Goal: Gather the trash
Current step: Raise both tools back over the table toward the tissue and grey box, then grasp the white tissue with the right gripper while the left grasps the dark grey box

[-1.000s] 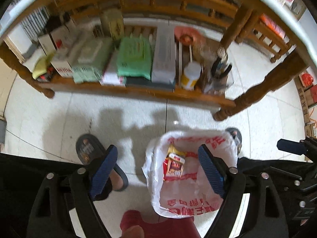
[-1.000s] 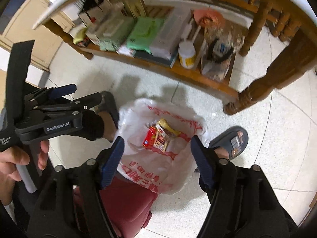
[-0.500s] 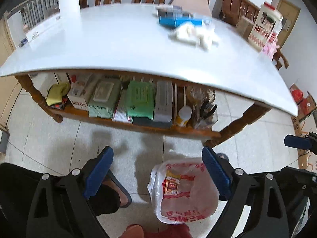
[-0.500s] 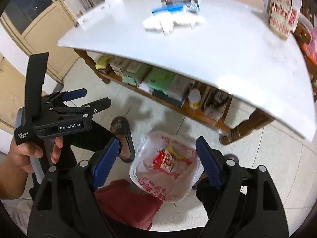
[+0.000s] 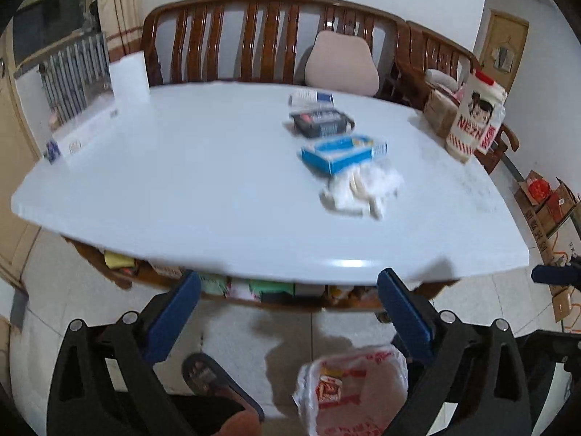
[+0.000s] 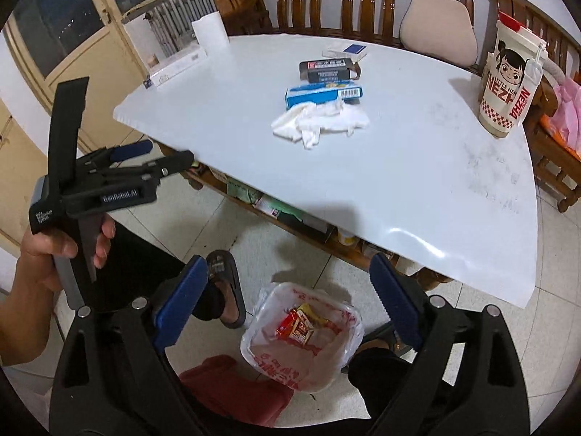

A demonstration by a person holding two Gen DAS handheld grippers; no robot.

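White counter (image 6: 417, 167) fills the upper frame, w/ crumpled tissue (image 6: 319, 121) at center. Trash bag (image 6: 301, 338) sits on floor, bottom center. Left tongs (image 5: 288, 318) & right tongs (image 6: 287, 301) have just been opening, both wide, nothing between.

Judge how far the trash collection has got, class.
Done: red-and-yellow snack wrappers lie in the red-printed white plastic bag on the floor. In hand: nothing; left gripper and right gripper are empty, jaws just opening. Left: crumpled white tissue and blue carton on the table.
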